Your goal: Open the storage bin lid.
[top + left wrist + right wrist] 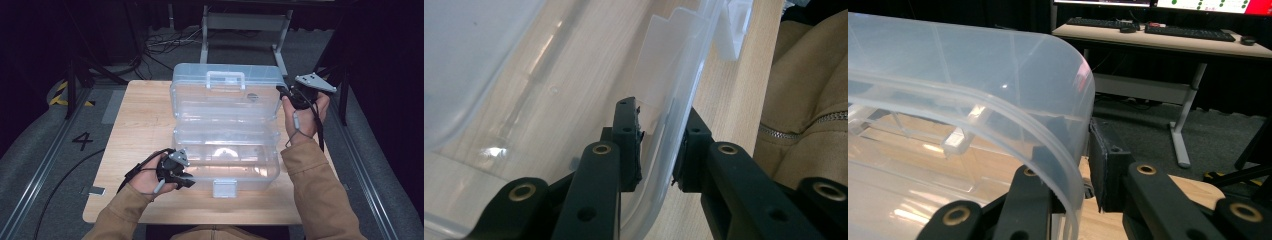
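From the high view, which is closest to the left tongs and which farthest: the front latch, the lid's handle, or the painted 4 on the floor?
1. front latch, just right of the left tongs.
2. painted 4, on the floor to the left.
3. lid's handle, at the far side.

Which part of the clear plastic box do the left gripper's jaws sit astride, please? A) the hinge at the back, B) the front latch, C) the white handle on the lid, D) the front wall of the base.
D: the left gripper has one jaw inside and one outside the front wall of the clear plastic box, with the front latch off to the side.
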Available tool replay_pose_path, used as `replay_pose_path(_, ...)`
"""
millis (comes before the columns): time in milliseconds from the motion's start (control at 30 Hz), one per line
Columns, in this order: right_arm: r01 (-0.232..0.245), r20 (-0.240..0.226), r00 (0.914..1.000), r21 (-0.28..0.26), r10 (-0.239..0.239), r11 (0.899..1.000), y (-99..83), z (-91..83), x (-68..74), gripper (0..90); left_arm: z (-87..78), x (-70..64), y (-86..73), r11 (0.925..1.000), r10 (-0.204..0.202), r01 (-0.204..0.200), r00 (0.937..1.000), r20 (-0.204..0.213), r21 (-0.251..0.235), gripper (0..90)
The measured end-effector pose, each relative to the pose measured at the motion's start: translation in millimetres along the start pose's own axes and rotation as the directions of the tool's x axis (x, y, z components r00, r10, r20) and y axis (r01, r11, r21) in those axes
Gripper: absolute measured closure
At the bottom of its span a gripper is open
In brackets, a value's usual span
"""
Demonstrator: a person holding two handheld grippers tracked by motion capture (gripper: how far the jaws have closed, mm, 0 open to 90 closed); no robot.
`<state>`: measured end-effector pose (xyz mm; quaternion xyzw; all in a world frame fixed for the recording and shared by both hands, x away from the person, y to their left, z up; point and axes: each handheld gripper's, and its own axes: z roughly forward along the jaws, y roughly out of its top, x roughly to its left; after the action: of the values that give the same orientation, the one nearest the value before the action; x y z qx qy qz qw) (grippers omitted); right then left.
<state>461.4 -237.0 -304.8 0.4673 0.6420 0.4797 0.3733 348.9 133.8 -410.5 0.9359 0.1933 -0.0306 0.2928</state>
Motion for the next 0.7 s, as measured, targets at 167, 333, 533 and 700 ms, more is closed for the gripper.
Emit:
replay_pose_path(167, 0.005, 0.019, 0.9998, 0.000, -0.005, 1.000, 1.0, 6.9, -0.1, 79.8, -0.2, 0.1, 0.1, 1.0000, 0.000, 0.000, 1.0000, 0.000, 0.003, 76.0)
replay_pose_path(333, -0.004, 0.015, 0.9999, 0.014, 0.004, 1.000, 2.5, 12.3, -2.4, 80.1, 0.2, 0.3, 0.3, 1.0000, 0.006, -0.006, 1.0000, 0.002, -0.001, 76.1)
replay_pose_path(533, -0.025, 0.010, 0.9996, 0.051, 0.025, 0.998, 5.9, 22.1, -6.4, 80.4, 0.0, 0.2, 0.5, 1.0000, 0.008, -0.008, 1.0000, 0.003, 0.005, 76.3)
replay_pose_path(700, -0.024, 0.003, 0.9997, 0.083, 0.024, 0.996, 10.1, 31.4, -9.3, 80.3, 0.4, -0.3, 0.4, 0.9997, 0.023, -0.023, 0.9997, -0.004, 0.006, 76.6)
